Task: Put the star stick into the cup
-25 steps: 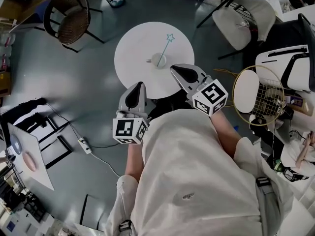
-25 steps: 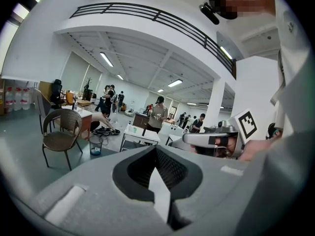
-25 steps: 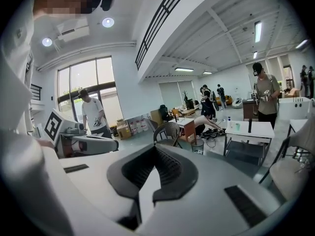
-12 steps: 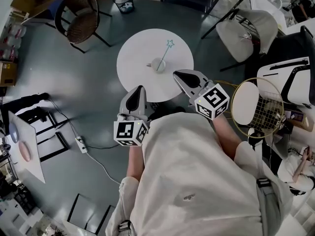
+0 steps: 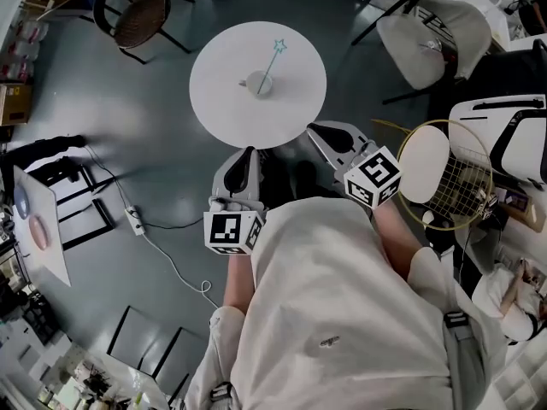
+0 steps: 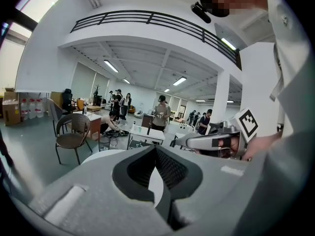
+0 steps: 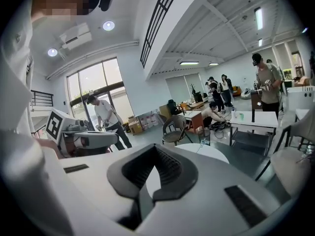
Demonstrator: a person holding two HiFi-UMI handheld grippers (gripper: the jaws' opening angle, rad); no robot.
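In the head view a round white table (image 5: pixel 226 114) carries a small white cup (image 5: pixel 255 84). The teal star stick (image 5: pixel 271 59) stands slanted in the cup, star end up and to the right. Both grippers hang short of the table's near edge, over the grey floor. My left gripper (image 5: pixel 248 153) is shut with nothing in it, and so is my right gripper (image 5: pixel 314 130). In the left gripper view, its jaws (image 6: pixel 155 149) meet in front of the table (image 6: pixel 96 155). In the right gripper view, the shut jaws (image 7: pixel 156 149) point toward the table (image 7: pixel 209 154) and the stick (image 7: pixel 201 142).
A wicker chair (image 5: pixel 137 15) stands at the far left of the table and a white chair (image 5: pixel 427 32) at the far right. A round wire-frame stand (image 5: pixel 444 173) is close by my right gripper. A power strip and cable (image 5: pixel 134 220) lie on the floor. Several people stand far off.
Both grippers have drawn back from the table: the right one was over its near edge and is now off it. The table, cup and stick sit farther up the view.
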